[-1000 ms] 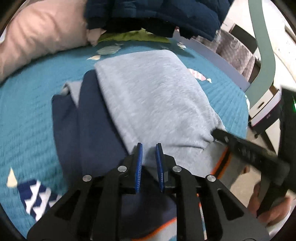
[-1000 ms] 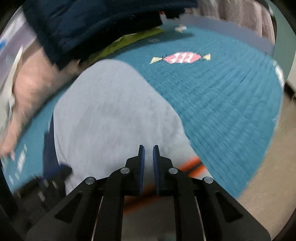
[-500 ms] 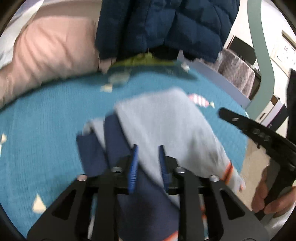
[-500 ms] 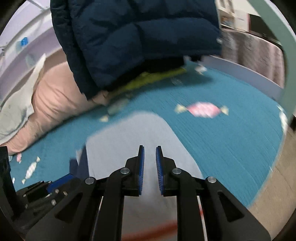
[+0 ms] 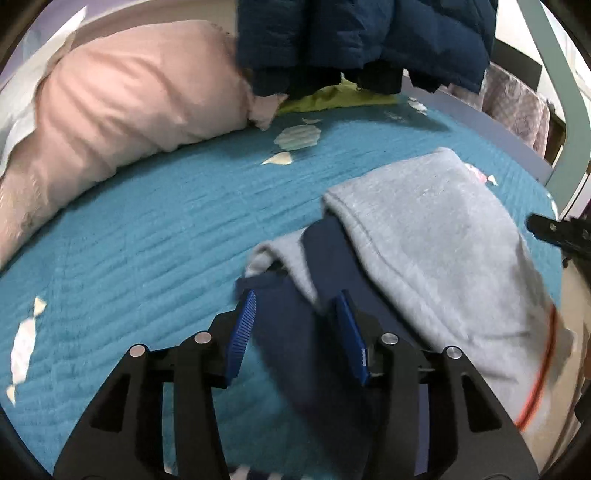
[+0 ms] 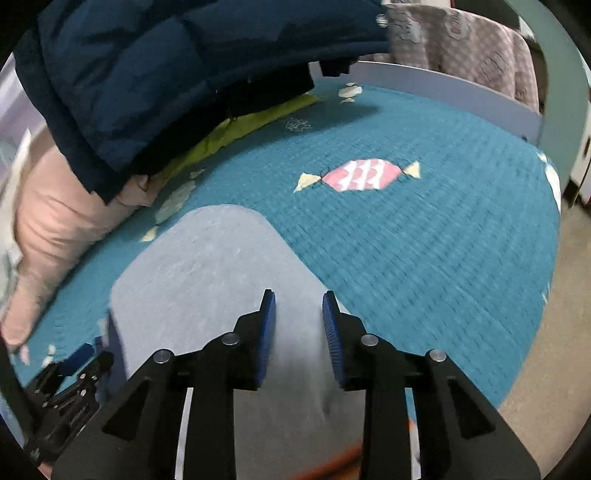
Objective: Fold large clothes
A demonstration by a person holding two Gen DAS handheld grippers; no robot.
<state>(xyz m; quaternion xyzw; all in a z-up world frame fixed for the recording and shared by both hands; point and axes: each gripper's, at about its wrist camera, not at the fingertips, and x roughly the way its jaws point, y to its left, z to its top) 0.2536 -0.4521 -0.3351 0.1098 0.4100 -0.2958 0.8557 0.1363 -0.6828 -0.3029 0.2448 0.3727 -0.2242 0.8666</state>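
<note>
My left gripper (image 5: 297, 325) and right gripper (image 6: 298, 325) hovering with jaws just widening, gripping nothing, over the folded grey-and-navy fleece garment (image 5: 436, 236), its folded edges lying on the teal quilted bedspread (image 5: 147, 236), bare quilt stretching either side.

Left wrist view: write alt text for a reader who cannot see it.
A folded grey and navy garment lies on a teal quilted bedspread, with the open left gripper above its navy edge, holding nothing. A pink pillow and a dark puffer jacket sit behind.
</note>
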